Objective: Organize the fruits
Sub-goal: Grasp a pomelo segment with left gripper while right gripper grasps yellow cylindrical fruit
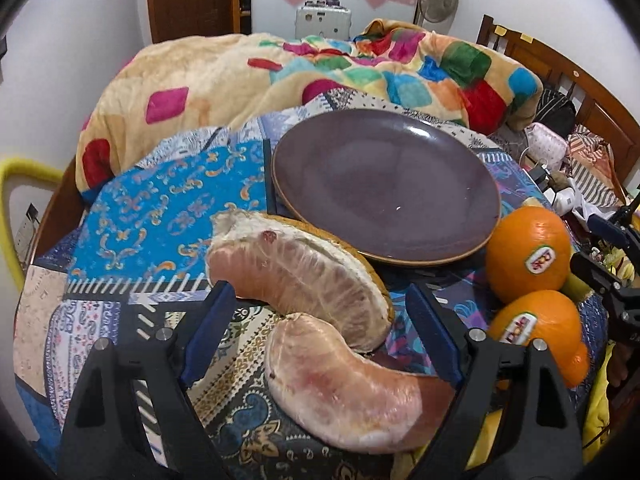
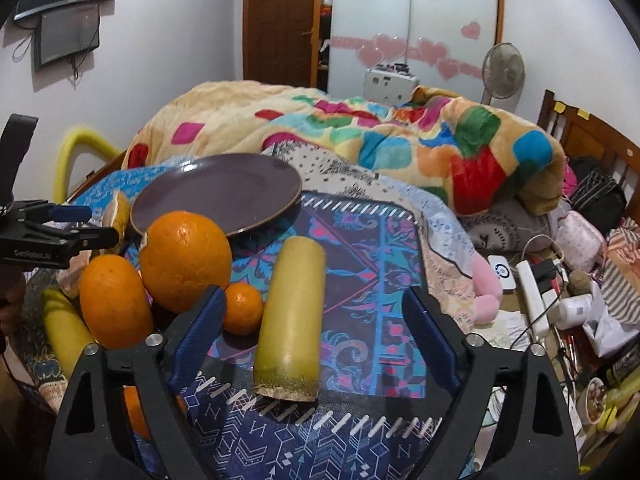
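The left gripper's fingers [image 1: 208,332] stand apart and released; the nearer pomelo segment [image 1: 352,384] lies between them at the lower centre of the left wrist view, and no pad clearly presses on it. A second pomelo segment [image 1: 296,268], still in its rind, lies just above it, touching the purple plate [image 1: 384,184] at centre frame. Two large oranges [image 1: 530,252] sit at the right edge. The right gripper's fingers [image 2: 200,332] are likewise spread and empty, with a yellow-green stalk piece [image 2: 292,320] lying on the patterned bedspread [image 2: 368,272] between them, clear of both pads. A small orange [image 2: 243,308] rests just left of the stalk.
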A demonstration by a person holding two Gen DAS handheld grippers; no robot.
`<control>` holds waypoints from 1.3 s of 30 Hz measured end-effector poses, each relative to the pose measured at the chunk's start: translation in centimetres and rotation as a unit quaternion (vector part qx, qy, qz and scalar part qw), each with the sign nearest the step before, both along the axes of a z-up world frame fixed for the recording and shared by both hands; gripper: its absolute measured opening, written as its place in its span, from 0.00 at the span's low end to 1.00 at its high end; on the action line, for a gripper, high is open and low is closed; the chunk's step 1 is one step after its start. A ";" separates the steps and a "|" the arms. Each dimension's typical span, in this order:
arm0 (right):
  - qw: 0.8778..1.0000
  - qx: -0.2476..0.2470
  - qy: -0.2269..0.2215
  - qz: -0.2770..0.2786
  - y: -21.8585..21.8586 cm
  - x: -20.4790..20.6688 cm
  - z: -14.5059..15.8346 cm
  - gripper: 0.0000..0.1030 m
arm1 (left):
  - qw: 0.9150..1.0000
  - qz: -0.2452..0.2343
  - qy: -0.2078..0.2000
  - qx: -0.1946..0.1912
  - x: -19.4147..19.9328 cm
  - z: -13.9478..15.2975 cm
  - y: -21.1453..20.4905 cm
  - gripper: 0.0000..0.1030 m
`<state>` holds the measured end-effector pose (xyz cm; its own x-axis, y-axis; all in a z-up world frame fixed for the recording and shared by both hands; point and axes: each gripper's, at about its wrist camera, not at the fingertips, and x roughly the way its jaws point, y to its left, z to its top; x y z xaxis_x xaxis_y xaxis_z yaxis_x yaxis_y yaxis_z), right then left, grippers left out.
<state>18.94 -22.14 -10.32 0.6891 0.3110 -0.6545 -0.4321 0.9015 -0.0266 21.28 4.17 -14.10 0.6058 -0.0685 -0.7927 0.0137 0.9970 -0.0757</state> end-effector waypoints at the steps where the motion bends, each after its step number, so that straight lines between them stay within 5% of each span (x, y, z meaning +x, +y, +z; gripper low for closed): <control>1: 1.000 -0.002 0.008 0.003 0.1 0.3 -0.3 0.78 | 1.000 -0.002 0.005 -0.002 0.2 -0.3 -0.1 0.85; 7: 0.999 0.015 0.030 0.008 -0.3 1.0 -0.6 0.70 | 1.000 0.002 0.016 -0.002 0.9 -1.0 0.1 0.84; 12: 0.999 0.012 0.036 0.002 -0.6 1.2 -0.7 0.59 | 1.000 0.006 0.018 -0.017 1.2 -0.8 1.2 0.69; 14: 0.999 0.016 0.042 0.003 -0.9 1.2 -0.8 0.59 | 1.000 0.002 0.021 -0.018 1.2 -0.7 1.5 0.58; 28: 0.998 0.013 0.052 0.013 -0.8 1.0 -0.8 0.55 | 1.000 -0.011 0.023 0.004 -1.8 1.1 4.6 0.24; 39: 0.997 0.010 0.073 0.022 -0.6 1.3 -1.2 0.38 | 0.999 -0.007 0.037 0.027 -3.7 1.0 6.3 0.22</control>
<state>20.21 -22.77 -11.51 0.5720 0.3533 -0.7403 -0.4696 0.8810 0.0576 17.54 10.52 -13.15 0.5449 -0.0327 -0.8379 0.0247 0.9994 -0.0230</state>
